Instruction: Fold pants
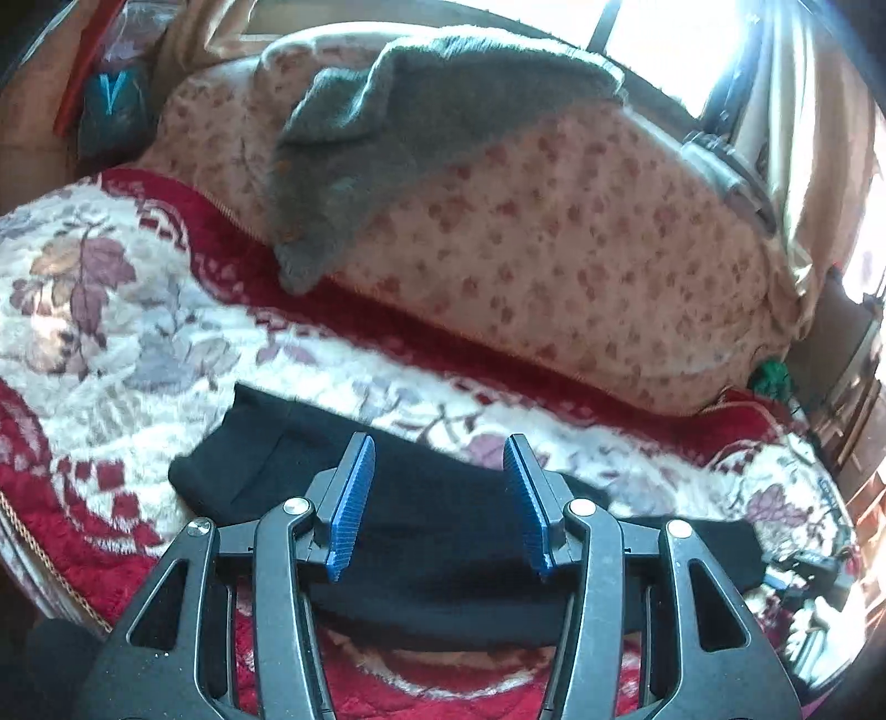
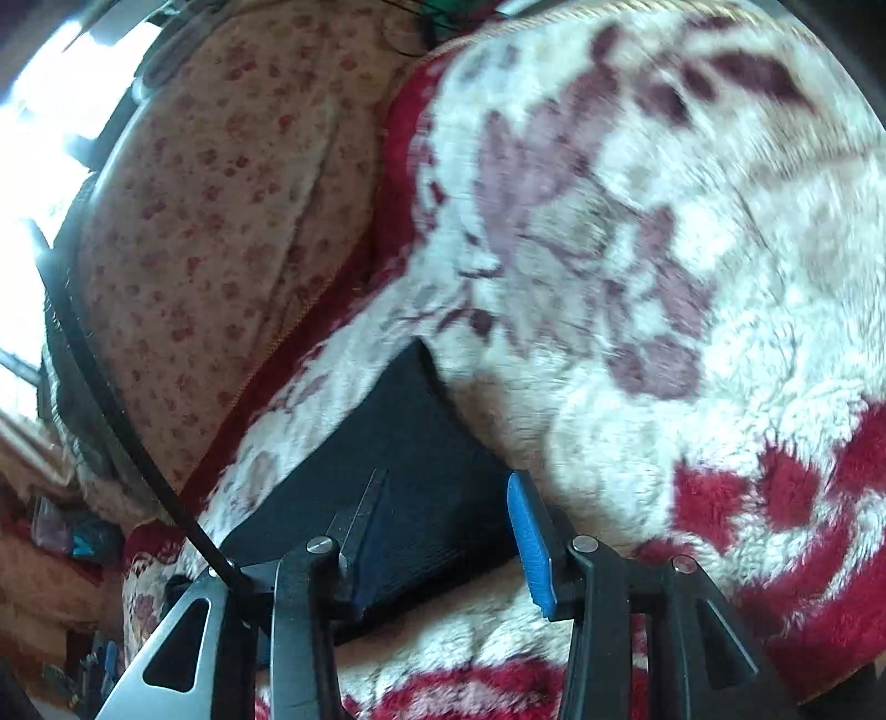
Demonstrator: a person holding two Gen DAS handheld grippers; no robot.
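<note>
Black pants lie folded in a long band on a red and white floral blanket. My left gripper is open and hovers just above the middle of the pants, holding nothing. In the right wrist view the pants show as a dark ribbed wedge on the blanket. My right gripper is open, its fingers straddle the near end of the pants, and it holds nothing.
A big cushion with small pink flowers lies behind the pants, with a grey fleece cloth draped over it. A bright window and curtains are at the back right. Clutter lies at the blanket's right edge.
</note>
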